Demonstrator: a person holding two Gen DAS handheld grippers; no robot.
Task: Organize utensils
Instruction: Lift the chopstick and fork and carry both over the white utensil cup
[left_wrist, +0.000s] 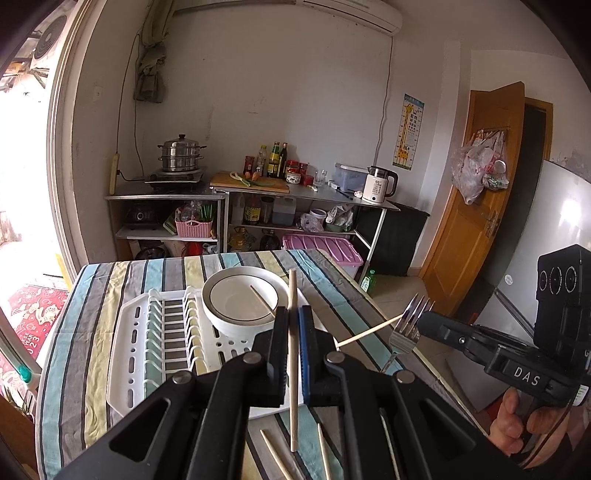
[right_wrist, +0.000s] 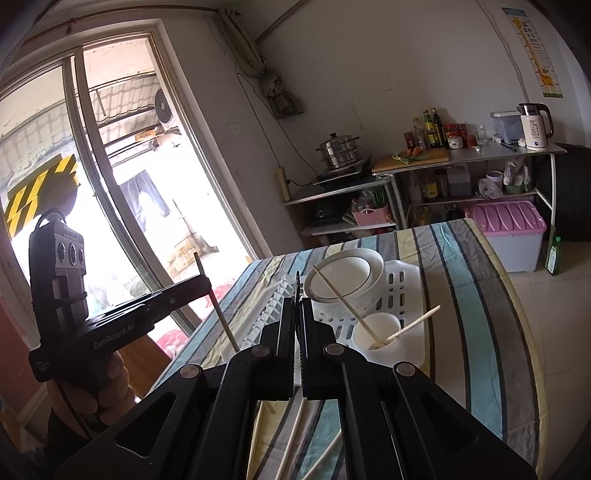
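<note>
My left gripper (left_wrist: 293, 314) is shut on a wooden chopstick (left_wrist: 293, 288) that stands upright between its pads, above the near end of the white dish rack (left_wrist: 136, 332). To its right, my right gripper (left_wrist: 424, 321) is shut on a metal fork (left_wrist: 404, 332) with the tines up. In the right wrist view the fork (right_wrist: 297, 284) shows edge-on between the pads of the right gripper (right_wrist: 298, 306), and the left gripper (right_wrist: 205, 284) holds its chopstick (right_wrist: 221, 317) at the left. A white cup (right_wrist: 373, 328) in the rack holds two chopsticks. Loose chopsticks (left_wrist: 273, 454) lie on the cloth below.
A white bowl (left_wrist: 240, 299) with a dark rim line sits at the far end of the rack. The striped tablecloth (left_wrist: 96, 295) covers the table, whose right edge drops to a tiled floor. Metal shelves (left_wrist: 166, 195), a pink-lidded bin (left_wrist: 325, 254) and a green bottle (left_wrist: 367, 282) stand beyond.
</note>
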